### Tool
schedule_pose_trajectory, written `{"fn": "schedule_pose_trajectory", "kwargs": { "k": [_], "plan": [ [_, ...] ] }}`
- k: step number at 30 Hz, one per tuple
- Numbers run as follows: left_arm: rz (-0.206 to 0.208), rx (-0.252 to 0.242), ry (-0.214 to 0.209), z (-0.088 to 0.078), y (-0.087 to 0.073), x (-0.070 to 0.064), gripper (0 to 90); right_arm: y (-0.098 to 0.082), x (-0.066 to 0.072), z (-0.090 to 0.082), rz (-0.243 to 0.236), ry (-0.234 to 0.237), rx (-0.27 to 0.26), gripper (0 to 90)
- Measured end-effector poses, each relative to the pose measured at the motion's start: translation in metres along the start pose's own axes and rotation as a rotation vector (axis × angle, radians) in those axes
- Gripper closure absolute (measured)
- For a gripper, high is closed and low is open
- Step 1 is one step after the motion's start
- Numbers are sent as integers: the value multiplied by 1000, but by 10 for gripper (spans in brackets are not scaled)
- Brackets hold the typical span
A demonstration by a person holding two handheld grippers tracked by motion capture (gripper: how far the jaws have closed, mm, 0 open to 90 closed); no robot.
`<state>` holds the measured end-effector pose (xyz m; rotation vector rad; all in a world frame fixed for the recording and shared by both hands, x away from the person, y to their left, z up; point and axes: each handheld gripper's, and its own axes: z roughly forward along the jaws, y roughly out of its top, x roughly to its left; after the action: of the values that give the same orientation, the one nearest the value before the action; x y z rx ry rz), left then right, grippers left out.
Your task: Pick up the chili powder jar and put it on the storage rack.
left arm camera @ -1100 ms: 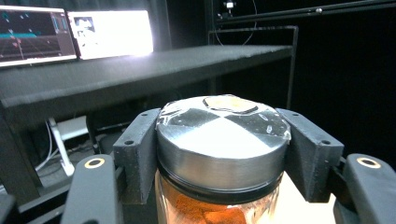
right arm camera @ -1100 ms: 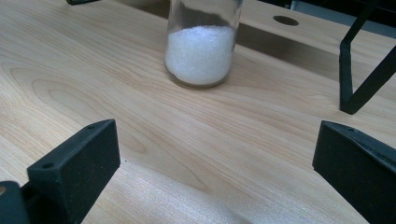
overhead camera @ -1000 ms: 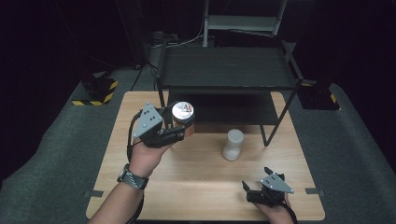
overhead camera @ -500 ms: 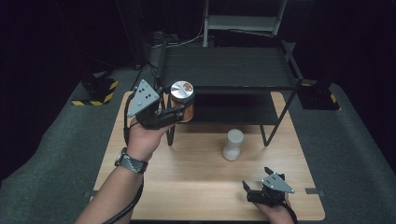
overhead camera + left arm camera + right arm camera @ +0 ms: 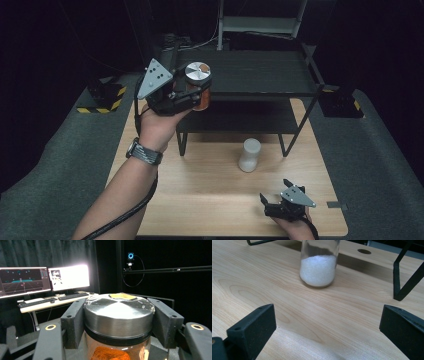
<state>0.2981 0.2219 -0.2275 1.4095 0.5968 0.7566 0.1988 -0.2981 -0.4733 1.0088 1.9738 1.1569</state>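
From above, the left gripper [image 5: 192, 97] grasps a metal-lidded jar [image 5: 198, 84] in the air, level with the black shelf rack [image 5: 260, 75] and at its left end; the right gripper [image 5: 280, 200] rests released on the table [image 5: 210, 200], nearer the person than the rack. The left gripper view shows both jaws pressed against the jar's lid [image 5: 119, 315]. In the right gripper view the jaws stand wide apart, facing a glass of white powder [image 5: 319, 267] beside a rack leg [image 5: 404, 282].

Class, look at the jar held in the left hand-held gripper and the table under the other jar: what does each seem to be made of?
Jar: clear wall, probably glass, since the orange contents show through. Its lid: brushed metal by the look, silvery with streaked sheen. Table: light wood or wood veneer, matte, with visible grain lines.
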Motion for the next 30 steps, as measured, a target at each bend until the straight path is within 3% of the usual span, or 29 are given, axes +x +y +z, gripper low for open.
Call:
{"fn": "schedule_pose_trajectory", "kwargs": {
  "k": [14, 30],
  "plan": [
    [0, -5, 16, 37, 16, -1, 350, -1, -1, -1, 5, 3, -5, 2],
    [-26, 13, 62, 71, 8, 8, 350, -2, -3, -1, 9, 13, -9, 2]
  ]
}}
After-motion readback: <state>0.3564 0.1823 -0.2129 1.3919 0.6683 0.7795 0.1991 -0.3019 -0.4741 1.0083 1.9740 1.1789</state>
